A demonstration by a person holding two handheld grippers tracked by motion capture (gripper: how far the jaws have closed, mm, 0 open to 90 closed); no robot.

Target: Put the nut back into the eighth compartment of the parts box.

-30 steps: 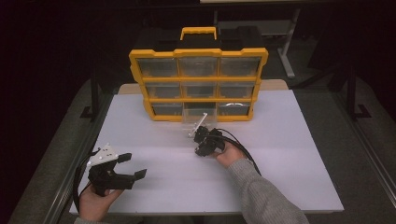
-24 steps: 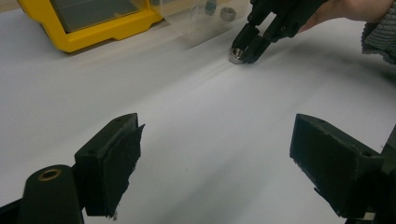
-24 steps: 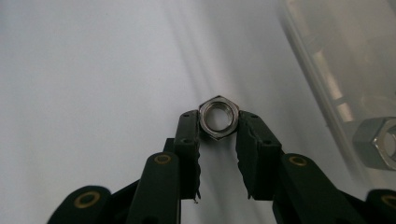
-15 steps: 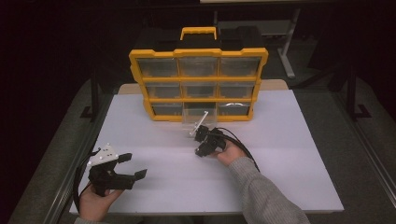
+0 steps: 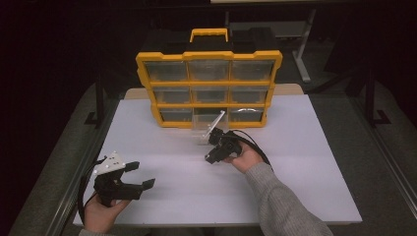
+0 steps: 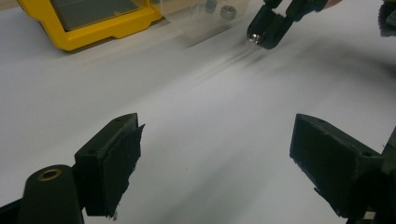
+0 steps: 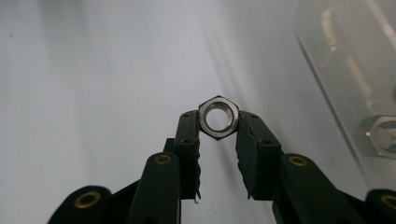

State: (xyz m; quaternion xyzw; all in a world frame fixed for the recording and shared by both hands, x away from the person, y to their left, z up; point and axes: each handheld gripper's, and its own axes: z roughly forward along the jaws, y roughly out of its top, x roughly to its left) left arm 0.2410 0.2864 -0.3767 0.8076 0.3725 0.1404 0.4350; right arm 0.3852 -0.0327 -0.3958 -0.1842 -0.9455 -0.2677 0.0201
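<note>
- The high view is looking forward and down over the white surface (image 5: 295, 187) from the person's side.
- The left tool's (image 6: 215, 154) camera is facing low across it, sharing the yellow organizer (image 6: 93, 23).
- The right tool's (image 7: 218, 135) camera is looking closely along its jaws.

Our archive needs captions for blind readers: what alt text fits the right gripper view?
The right tongs pinch a silver hex nut by its flats between two black jaws, its hole facing the camera, above a plain white table. At the right edge, a clear plastic drawer, blurred, holds another nut.
</note>
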